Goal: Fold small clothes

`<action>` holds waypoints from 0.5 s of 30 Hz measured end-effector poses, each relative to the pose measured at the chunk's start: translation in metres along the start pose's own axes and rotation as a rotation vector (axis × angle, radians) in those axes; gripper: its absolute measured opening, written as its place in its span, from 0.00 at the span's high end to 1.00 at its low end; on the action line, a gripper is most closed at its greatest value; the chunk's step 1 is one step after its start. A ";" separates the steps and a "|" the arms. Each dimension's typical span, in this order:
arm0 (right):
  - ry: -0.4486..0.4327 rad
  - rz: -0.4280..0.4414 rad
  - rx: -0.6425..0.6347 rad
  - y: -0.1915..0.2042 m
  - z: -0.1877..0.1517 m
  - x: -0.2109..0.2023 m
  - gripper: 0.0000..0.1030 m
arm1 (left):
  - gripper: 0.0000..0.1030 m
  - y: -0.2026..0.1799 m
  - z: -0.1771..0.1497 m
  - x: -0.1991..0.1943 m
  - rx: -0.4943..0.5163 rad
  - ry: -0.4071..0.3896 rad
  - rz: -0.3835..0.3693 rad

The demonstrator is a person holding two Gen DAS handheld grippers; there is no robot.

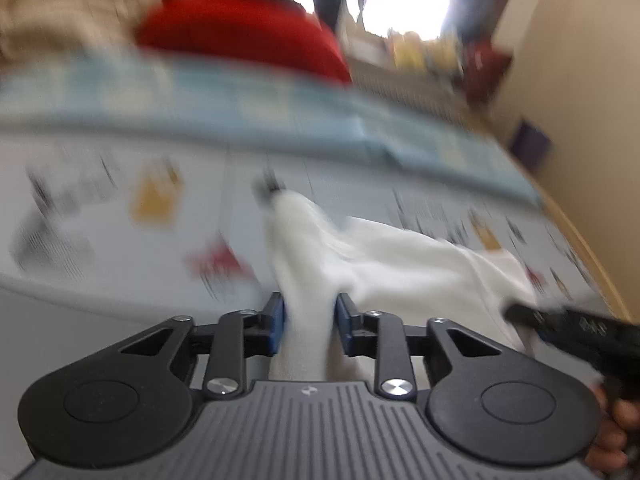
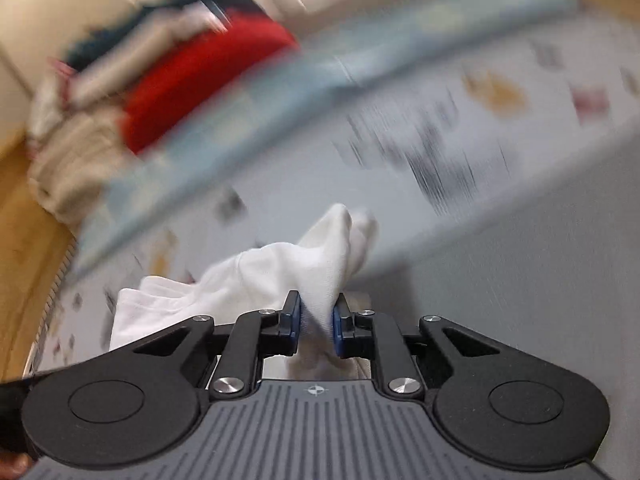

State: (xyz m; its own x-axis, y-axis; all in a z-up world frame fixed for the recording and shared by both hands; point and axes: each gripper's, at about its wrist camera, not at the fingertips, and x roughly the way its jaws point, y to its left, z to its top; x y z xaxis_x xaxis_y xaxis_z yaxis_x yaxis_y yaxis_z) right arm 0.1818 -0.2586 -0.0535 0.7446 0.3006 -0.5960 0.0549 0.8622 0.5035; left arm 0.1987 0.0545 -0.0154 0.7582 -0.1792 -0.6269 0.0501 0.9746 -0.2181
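Both tools have a grip on the same white garment (image 1: 400, 256), and everything behind is smeared with motion blur, so the hands look to be on the move. The left tool (image 1: 309, 320) has its blue pads closed in on a bunched strip of the cloth, which runs up between them and away over the patterned bed sheet (image 1: 120, 200). The right tool (image 2: 316, 320) is pinched likewise on another gathered corner, the fabric standing up past its tips and trailing off to its left. From the left camera the right tool shows at the garment's far edge, so the cloth is held at two ends, partly lifted and partly draped on the sheet. A red cushion (image 1: 240, 32) and a beige bundle (image 2: 68, 168) sit well back, beyond a pale blue band of bedding. I'd judge this as the spreading or first-fold step: the piece is rumpled, not flat. Next it needs pulling taut between the two grips and laying down square before one edge goes over the other.
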 end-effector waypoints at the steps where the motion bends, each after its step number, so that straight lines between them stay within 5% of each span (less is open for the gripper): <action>1: -0.038 -0.004 -0.002 0.004 0.002 -0.003 0.75 | 0.30 0.003 0.002 -0.004 -0.003 -0.023 0.039; 4: -0.017 -0.096 0.037 0.000 0.005 0.004 0.50 | 0.26 0.021 -0.005 0.008 -0.081 0.106 0.022; 9: 0.087 -0.122 0.027 -0.009 0.000 0.013 0.50 | 0.31 0.042 -0.032 0.039 -0.165 0.374 0.064; 12: 0.221 -0.108 0.039 -0.011 -0.014 0.022 0.47 | 0.36 0.054 -0.051 0.052 -0.208 0.502 0.048; 13: 0.284 -0.123 0.039 -0.012 -0.021 0.028 0.47 | 0.45 0.057 -0.059 0.054 -0.223 0.540 0.033; 14: 0.329 -0.136 0.036 -0.011 -0.028 0.029 0.48 | 0.67 0.056 -0.066 0.057 -0.234 0.579 0.010; 15: 0.383 -0.150 0.031 -0.012 -0.034 0.033 0.48 | 0.72 0.053 -0.072 0.058 -0.232 0.607 -0.017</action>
State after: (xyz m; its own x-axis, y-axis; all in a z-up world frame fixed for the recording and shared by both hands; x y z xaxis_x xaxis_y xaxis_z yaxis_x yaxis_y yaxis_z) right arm 0.1828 -0.2454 -0.1009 0.4259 0.3080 -0.8508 0.1685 0.8968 0.4090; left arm 0.1989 0.0861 -0.1171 0.2526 -0.3043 -0.9185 -0.1347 0.9290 -0.3448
